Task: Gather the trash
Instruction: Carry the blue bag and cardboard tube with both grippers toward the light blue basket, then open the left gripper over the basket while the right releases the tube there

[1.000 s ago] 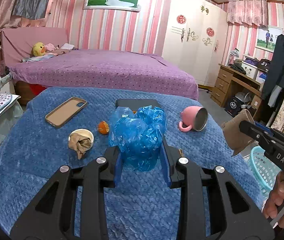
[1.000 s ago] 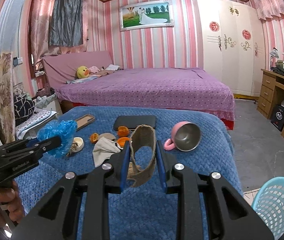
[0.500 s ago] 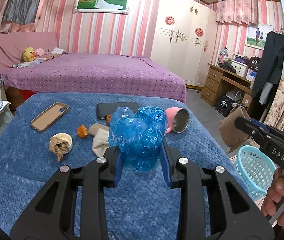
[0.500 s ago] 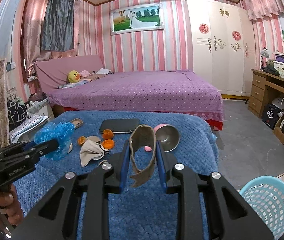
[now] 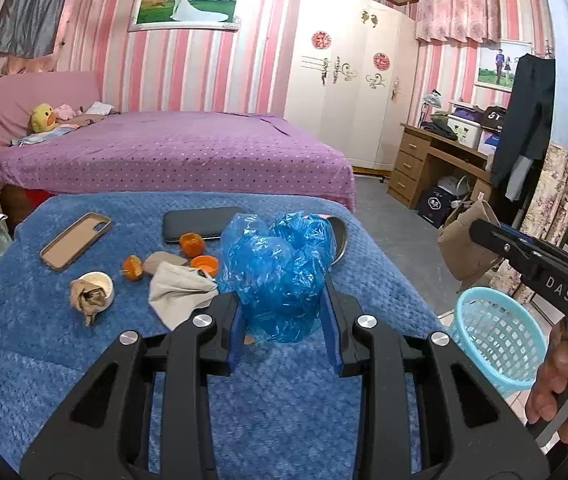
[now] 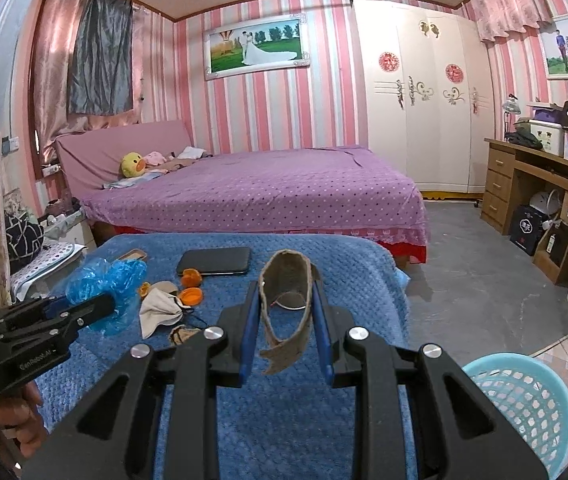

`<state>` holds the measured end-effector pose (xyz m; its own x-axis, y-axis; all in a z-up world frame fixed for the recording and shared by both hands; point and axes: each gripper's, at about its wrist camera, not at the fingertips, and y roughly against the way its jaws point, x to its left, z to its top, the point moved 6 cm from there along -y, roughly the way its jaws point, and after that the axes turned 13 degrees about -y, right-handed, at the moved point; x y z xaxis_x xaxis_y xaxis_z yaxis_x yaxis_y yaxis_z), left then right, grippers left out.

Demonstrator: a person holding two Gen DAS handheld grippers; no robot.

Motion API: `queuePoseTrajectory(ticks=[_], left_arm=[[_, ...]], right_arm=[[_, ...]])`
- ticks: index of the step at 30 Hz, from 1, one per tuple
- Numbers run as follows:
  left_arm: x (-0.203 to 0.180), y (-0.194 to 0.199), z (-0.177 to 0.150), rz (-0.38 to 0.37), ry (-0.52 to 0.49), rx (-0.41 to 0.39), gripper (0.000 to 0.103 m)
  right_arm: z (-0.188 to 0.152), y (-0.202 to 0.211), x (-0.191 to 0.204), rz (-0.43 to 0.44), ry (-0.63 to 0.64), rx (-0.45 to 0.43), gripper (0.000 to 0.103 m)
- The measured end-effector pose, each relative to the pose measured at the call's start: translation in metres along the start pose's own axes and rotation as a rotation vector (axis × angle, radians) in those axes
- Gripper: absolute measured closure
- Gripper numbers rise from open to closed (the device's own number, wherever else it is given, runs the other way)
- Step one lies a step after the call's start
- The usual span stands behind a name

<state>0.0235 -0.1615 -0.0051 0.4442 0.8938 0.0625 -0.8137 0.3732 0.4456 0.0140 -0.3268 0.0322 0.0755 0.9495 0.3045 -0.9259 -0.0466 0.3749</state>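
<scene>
My left gripper [image 5: 284,304] is shut on a crumpled blue plastic bag [image 5: 275,276], held above the blue blanket [image 5: 63,360]. My right gripper [image 6: 286,320] is shut on a flattened brown cardboard ring [image 6: 284,304], also lifted off the blanket [image 6: 284,420]. On the blanket lie orange peel pieces [image 5: 192,245], a crumpled beige tissue [image 5: 175,292] and a small cup stuffed with brown paper [image 5: 91,290]. A light blue mesh basket [image 6: 524,404] stands on the floor at the lower right, and shows as the basket [image 5: 496,340] beside the right gripper in the left wrist view.
A black phone [image 5: 199,224], a tan phone case [image 5: 75,240] and a pink mug [image 5: 338,236] half hidden behind the bag lie on the blanket. Beyond it stands a purple bed [image 6: 263,192]. A wooden desk [image 6: 524,184] lines the right wall, with grey floor between.
Both grippers have drawn back and to the right with their loads. The table objects have slid left in both views, and the blue basket has come closer.
</scene>
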Motion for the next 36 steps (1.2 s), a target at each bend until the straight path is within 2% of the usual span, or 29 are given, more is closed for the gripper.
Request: queuePoseTrajectory(ticks=[9, 14, 20, 31, 35, 36], left_arm=[[-0.027, -0.006, 0.011, -0.021, -0.030, 0.016, 0.072], [-0.056, -0.009, 0.026, -0.048, -0.047, 0.008, 0.072], [-0.098, -0.017, 0.039, -0.098, -0.066, 0.005, 0.072], [-0.166, -0.032, 0.047, -0.174, -0.137, 0.014, 0.072], [-0.190, -0.041, 0.049, -0.229, -0.137, 0.025, 0.072], [-0.199, -0.044, 0.049, -0.247, -0.140, 0.027, 0.072]], right_arm=[[0.015, 0.016, -0.029, -0.043, -0.021, -0.029, 0.077], [0.020, 0.023, -0.057, -0.084, -0.063, -0.042, 0.077], [0.027, 0.035, -0.090, -0.172, -0.077, -0.060, 0.077], [0.038, 0.055, -0.146, -0.260, -0.152, -0.060, 0.077], [0.037, 0.062, -0.172, -0.319, -0.203, -0.051, 0.077], [0.037, 0.063, -0.178, -0.332, -0.216, -0.049, 0.074]])
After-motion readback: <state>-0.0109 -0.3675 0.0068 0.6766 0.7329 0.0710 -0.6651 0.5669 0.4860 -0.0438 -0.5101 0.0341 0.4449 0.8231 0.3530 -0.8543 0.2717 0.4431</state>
